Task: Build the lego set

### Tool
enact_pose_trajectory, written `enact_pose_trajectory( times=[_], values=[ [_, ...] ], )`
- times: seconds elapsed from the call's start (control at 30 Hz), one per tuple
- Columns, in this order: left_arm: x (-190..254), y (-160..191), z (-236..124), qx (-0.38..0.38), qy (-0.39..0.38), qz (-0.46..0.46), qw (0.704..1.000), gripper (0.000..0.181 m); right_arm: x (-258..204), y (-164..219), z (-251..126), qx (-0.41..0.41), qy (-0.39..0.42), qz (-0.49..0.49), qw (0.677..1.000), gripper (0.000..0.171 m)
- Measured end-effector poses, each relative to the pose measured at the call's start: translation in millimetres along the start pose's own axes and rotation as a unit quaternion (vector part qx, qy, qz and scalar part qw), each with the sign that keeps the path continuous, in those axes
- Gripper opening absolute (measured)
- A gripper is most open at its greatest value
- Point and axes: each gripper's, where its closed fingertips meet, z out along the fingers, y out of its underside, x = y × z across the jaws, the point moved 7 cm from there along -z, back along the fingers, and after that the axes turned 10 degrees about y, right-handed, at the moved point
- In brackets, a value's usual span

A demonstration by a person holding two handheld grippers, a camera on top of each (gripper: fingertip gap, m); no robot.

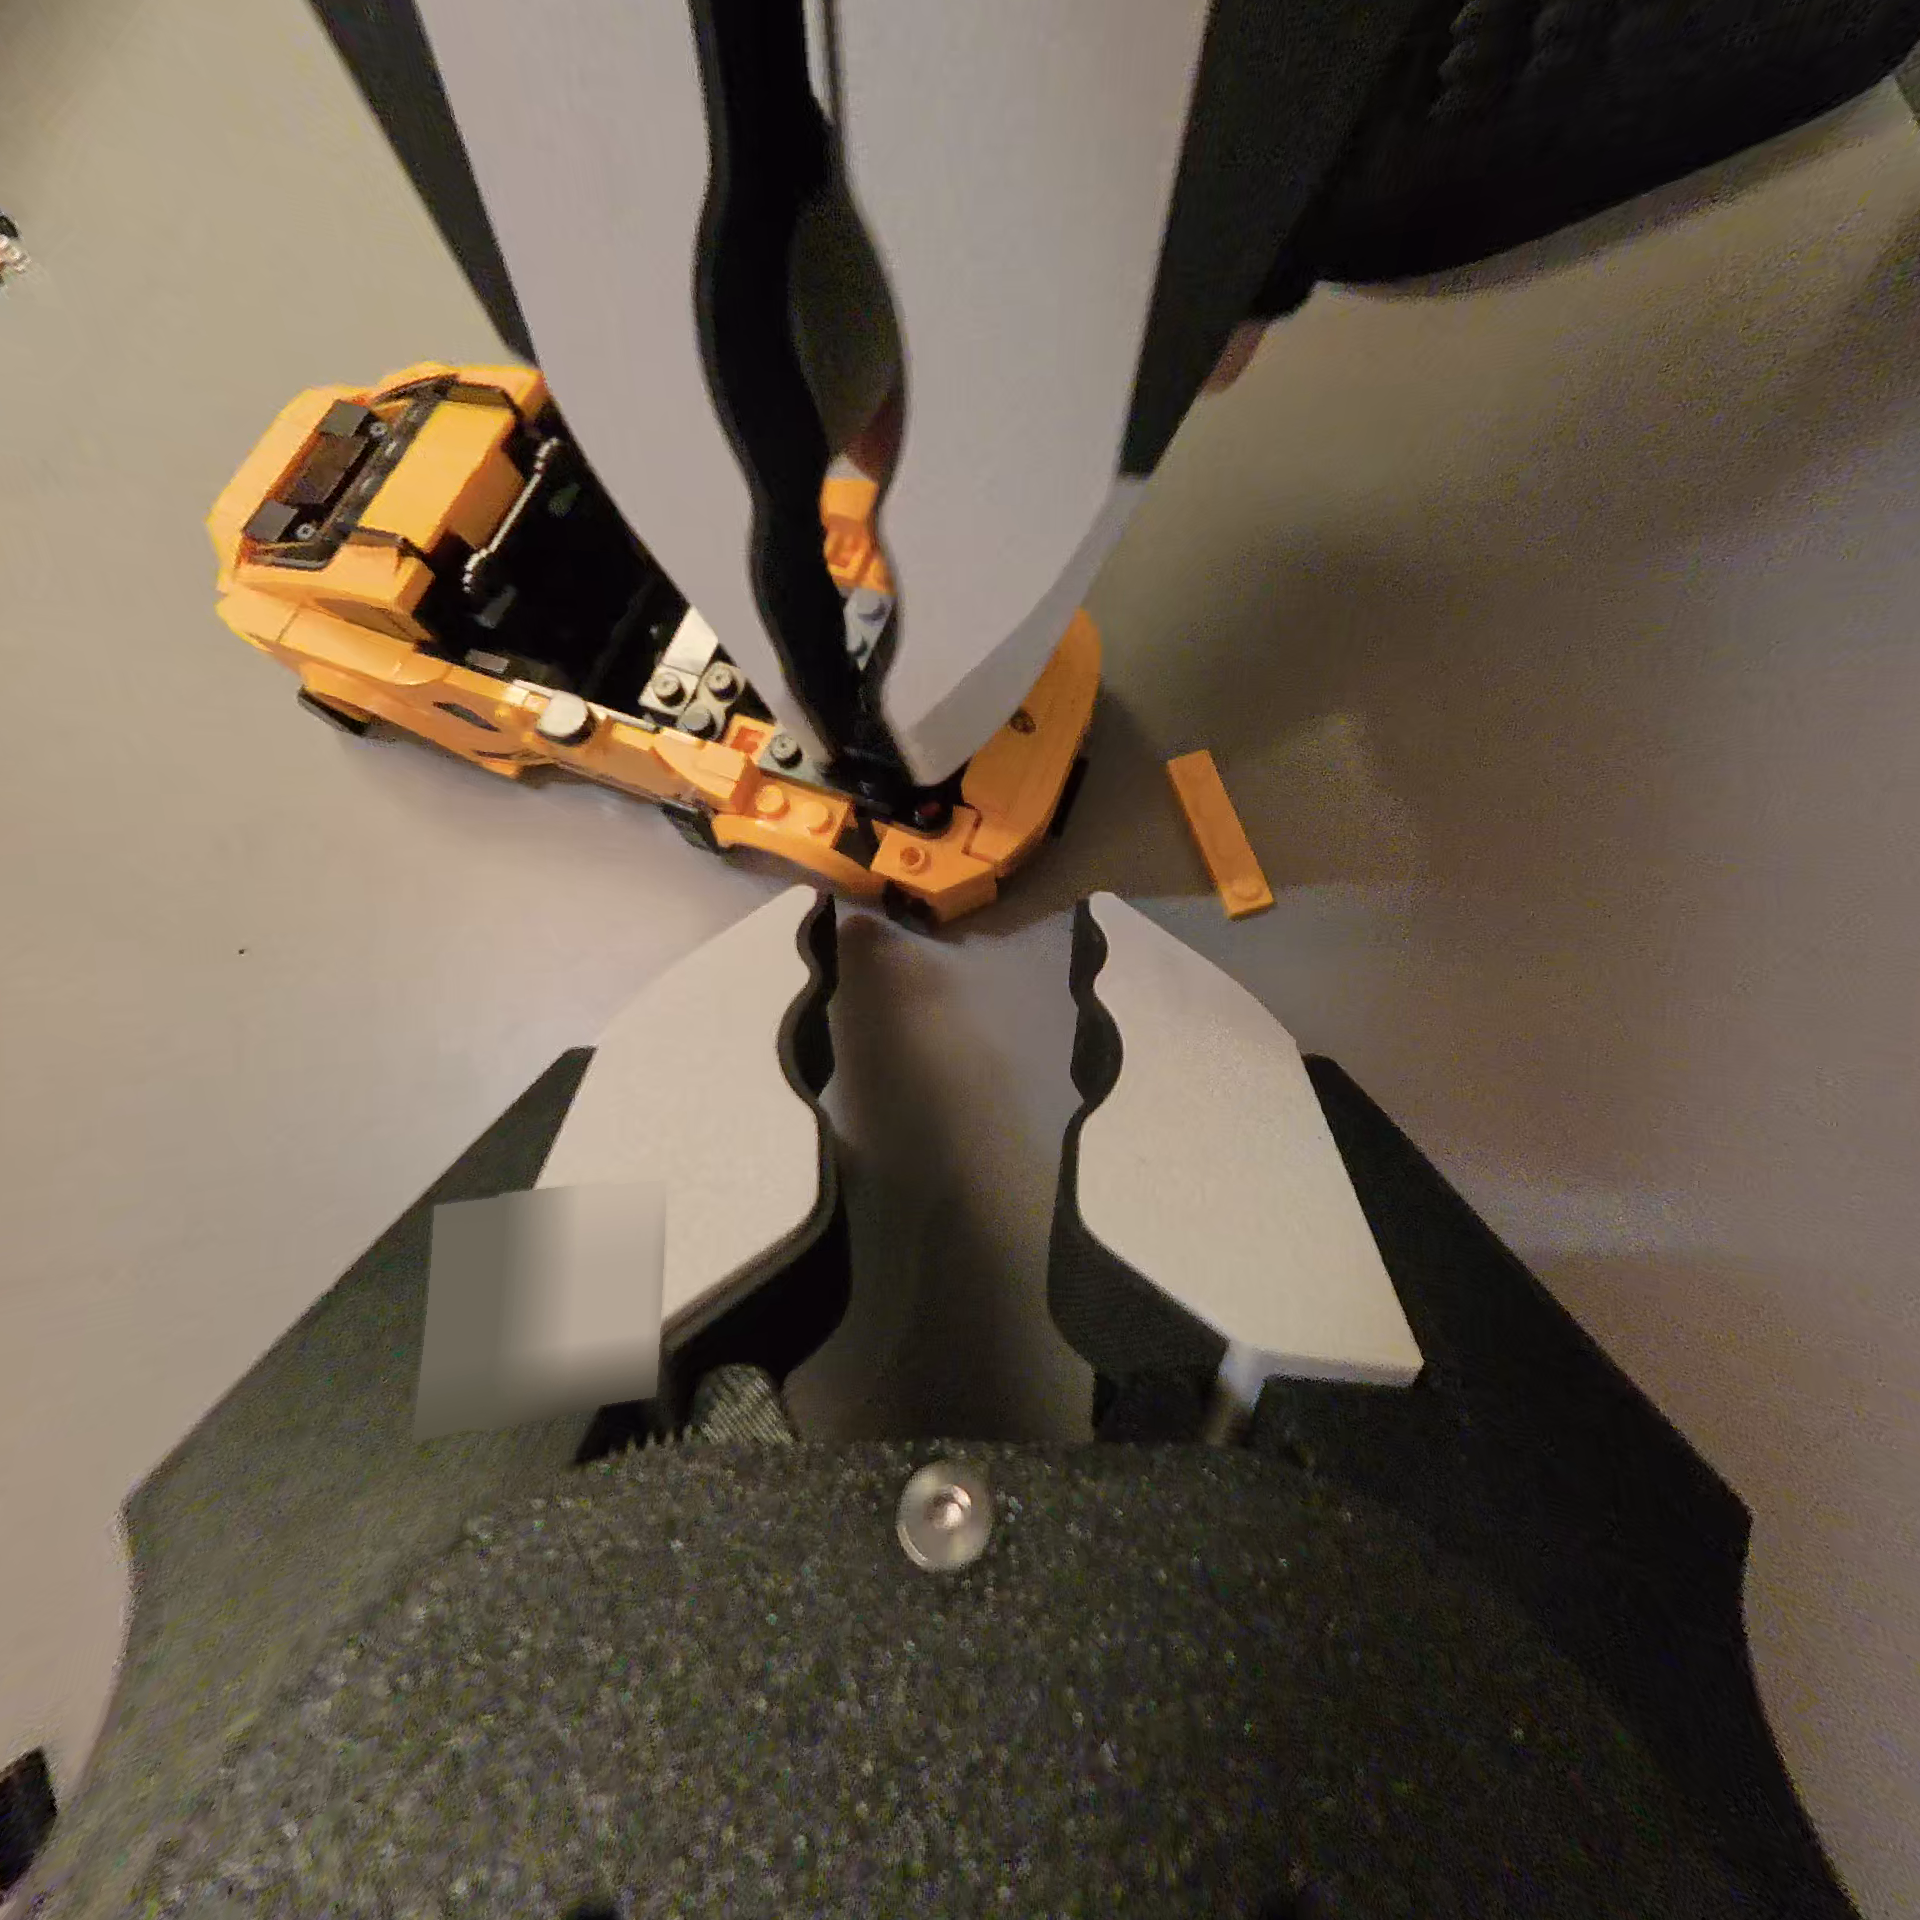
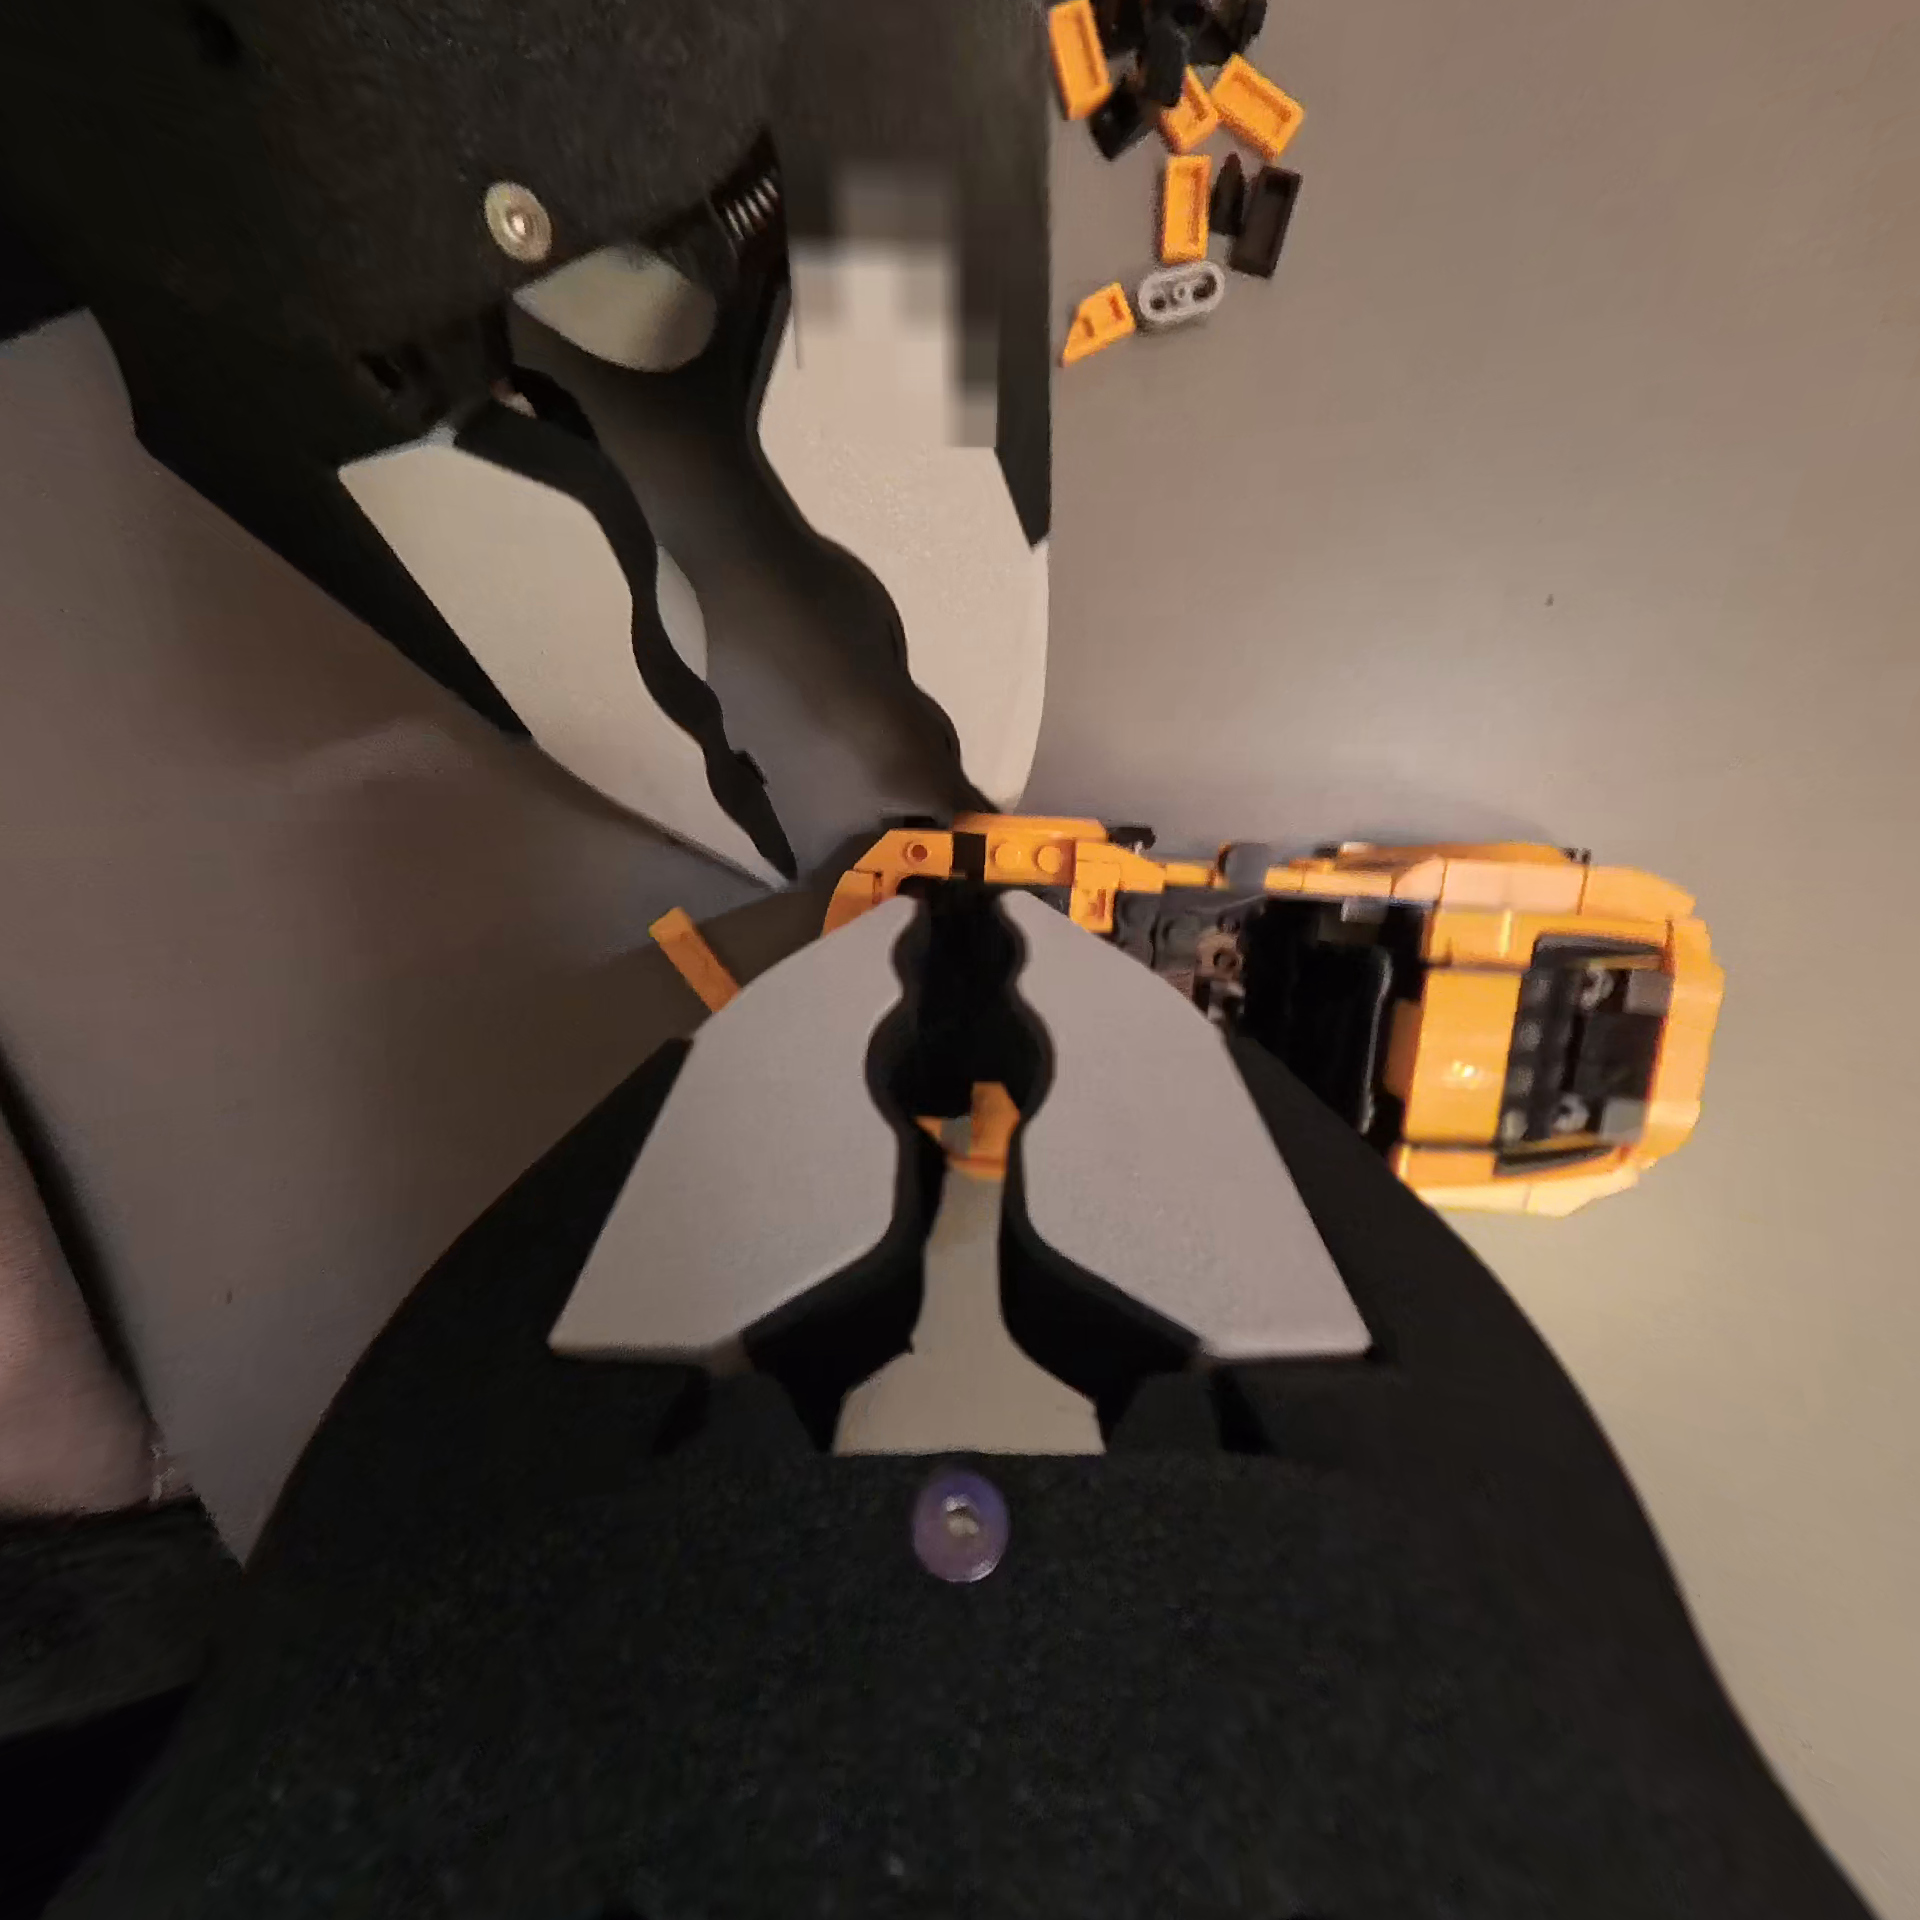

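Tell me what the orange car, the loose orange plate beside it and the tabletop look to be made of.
Orange car: hard moulded plastic, glossy, with sharp-edged studs and highlights on its panels.
Loose orange plate: apparently the same plastic, smooth and slightly shiny.
Tabletop: smooth grey surface with a soft sheen, perhaps laminate; not certain.

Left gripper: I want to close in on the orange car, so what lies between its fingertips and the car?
Nothing: in the left wrist view only bare grey table separates the open left gripper from the orange car.

Plain grey tabletop (image 1: 260,1039), dark knitted fabric (image 1: 1662,135) at its far edge
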Motion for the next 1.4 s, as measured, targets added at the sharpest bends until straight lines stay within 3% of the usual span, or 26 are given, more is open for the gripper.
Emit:
enact_pose_trajectory(
  times=[0.17, 0.47, 0.63, 0.7, 0.77, 0.87, 0.97, 1.07, 1.17, 1.4],
  values=[
    [4, -3, 3, -0.001, 0.005, 0.011, 1.0, 0.043, -14, 32, -18, 0.042, 0.041, 0.047, 0.997, 0.037],
    [30, -34, 33, -0.018, 0.031, 0.092, 0.995, 0.049, -24, 81, -18, 0.049, 0.21, 0.123, 0.969, 0.062],
    [13, -35, 11, 0.042, -0.003, 0.052, 0.998, 0.042, 2, 106, -28, 0.059, 0.193, 0.031, 0.979, 0.053],
    [0, -32, -1, 0.069, -0.026, 0.02, 0.997, 0.04, 20, 118, -36, 0.066, 0.175, 0.062, 0.98, 0.054],
    [-9, -30, -9, 0.091, -0.041, -0.005, 0.995, 0.038, 26, 121, -43, 0.072, 0.137, 0.123, 0.98, 0.068],
    [-16, -28, -12, 0.101, -0.053, -0.024, 0.993, 0.036, 28, 121, -36, 0.063, 0.163, 0.15, 0.973, 0.087],
    [-14, -26, -10, 0.098, -0.05, -0.023, 0.994, 0.037, 32, 120, -18, 0.033, 0.173, 0.165, 0.971, 0.095],
    [-12, -24, -9, 0.094, -0.05, -0.02, 0.994, 0.037, 37, 117, -12, 0.039, 0.14, 0.179, 0.973, 0.08],
    [-14, -24, -11, 0.097, -0.061, -0.017, 0.993, 0.039, 41, 116, -12, 0.044, 0.102, 0.169, 0.979, 0.078],
    [-20, -31, -26, 0.09, -0.191, 0.083, 0.974, 0.067, 48, 102, -23, 0.084, -0.16, 0.203, 0.962, 0.078]
  ],
)
